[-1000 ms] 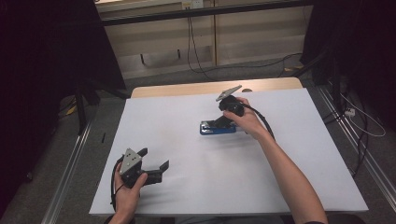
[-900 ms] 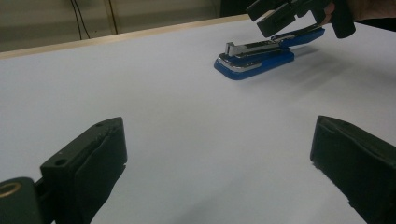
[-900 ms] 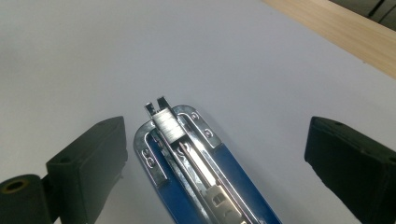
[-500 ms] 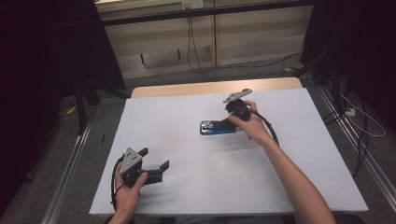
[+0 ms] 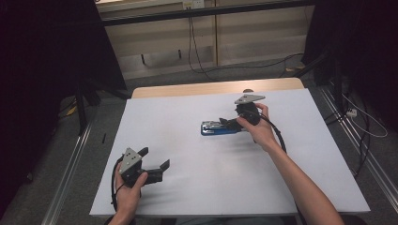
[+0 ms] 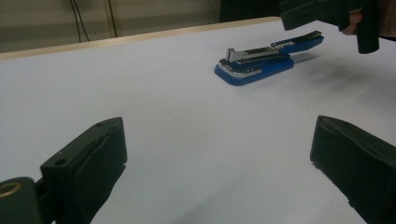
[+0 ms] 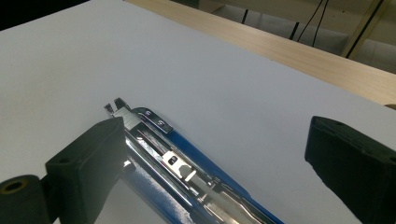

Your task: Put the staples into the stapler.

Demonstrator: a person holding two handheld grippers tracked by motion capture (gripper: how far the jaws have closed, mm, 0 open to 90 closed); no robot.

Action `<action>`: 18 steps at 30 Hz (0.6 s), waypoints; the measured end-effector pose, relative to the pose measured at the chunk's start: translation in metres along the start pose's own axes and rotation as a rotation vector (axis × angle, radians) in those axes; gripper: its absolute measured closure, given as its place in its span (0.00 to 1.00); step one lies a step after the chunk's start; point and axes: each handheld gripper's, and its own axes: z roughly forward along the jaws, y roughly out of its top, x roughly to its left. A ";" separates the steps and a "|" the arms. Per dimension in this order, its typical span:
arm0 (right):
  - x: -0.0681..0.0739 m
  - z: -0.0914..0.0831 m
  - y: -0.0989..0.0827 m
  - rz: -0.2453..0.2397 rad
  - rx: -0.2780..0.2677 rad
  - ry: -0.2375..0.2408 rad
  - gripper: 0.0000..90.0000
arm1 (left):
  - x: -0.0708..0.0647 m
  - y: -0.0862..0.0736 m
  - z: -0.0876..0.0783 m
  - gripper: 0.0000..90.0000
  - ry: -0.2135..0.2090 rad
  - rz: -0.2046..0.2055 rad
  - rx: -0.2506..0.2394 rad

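Observation:
A blue stapler (image 5: pixel 217 128) with its chrome magazine showing lies flat on the white table top (image 5: pixel 187 122), right of centre. My right gripper (image 5: pixel 231 123) hovers at the stapler's right end, open, with its jaws pointing left along it. In the right gripper view the stapler (image 7: pixel 187 173) runs under the left jaw of the gripper (image 7: pixel 215 140), with nothing between the jaws. My left gripper (image 5: pixel 155 158) is held near the front left of the table, open and empty. From the left gripper (image 6: pixel 217 140) view the stapler (image 6: pixel 259 64) lies far ahead, with the right gripper (image 6: pixel 327 11) above its far end.
A bare wooden strip (image 5: pixel 211 88) runs along the table's far edge. Cables (image 5: pixel 192 51) trail on the floor beyond it, and metal rails (image 5: pixel 75 154) flank the table. Dark curtains (image 5: pixel 47 56) stand at both sides.
My right gripper has drawn back to the right, off the stapler's middle toward its right end. The stapler and my left gripper have stayed where they were.

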 end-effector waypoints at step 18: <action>-0.022 -0.044 -0.033 0.056 -0.060 -0.155 0.05 | -0.012 0.017 0.029 0.04 -0.013 0.061 0.023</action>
